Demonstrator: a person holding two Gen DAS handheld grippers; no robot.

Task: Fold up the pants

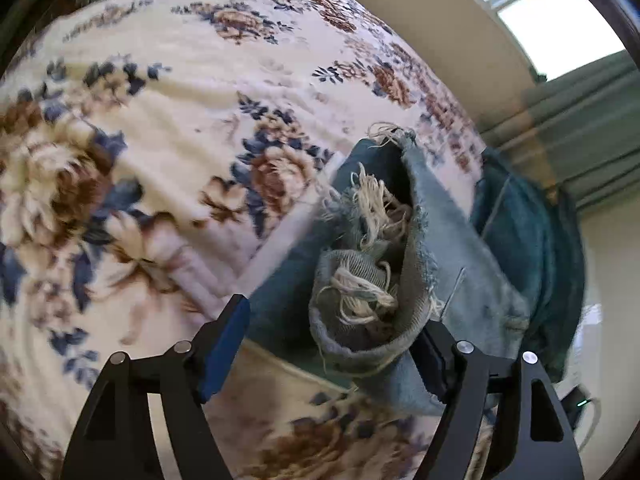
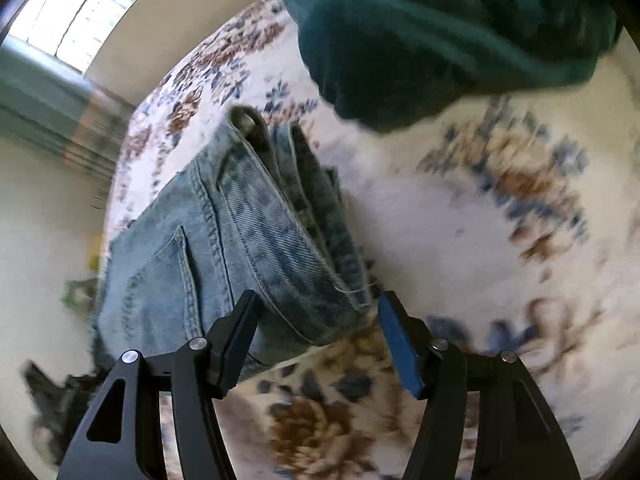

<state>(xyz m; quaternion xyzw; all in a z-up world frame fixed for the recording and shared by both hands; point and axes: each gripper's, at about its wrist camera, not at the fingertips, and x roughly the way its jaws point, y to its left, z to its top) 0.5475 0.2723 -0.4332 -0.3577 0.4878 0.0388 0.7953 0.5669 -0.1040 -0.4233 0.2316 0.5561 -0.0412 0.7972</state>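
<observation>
Light blue jeans lie on a floral blanket. In the left wrist view the frayed leg hems point(image 1: 372, 264) bunch up between the fingers of my left gripper point(image 1: 336, 344), whose jaws stand wide apart; the cloth touches the right finger point(image 1: 434, 360). In the right wrist view the waistband and back pocket point(image 2: 240, 232) lie folded, with the waistband corner between the spread fingers of my right gripper point(image 2: 320, 340). Both grippers are open and neither pinches the cloth.
The floral blanket point(image 1: 160, 120) covers the bed on all sides. A dark teal sleeve point(image 2: 440, 32) hangs across the top of the right wrist view and shows at the right of the left wrist view point(image 1: 532, 240). A window and green curtains point(image 1: 580, 120) are behind.
</observation>
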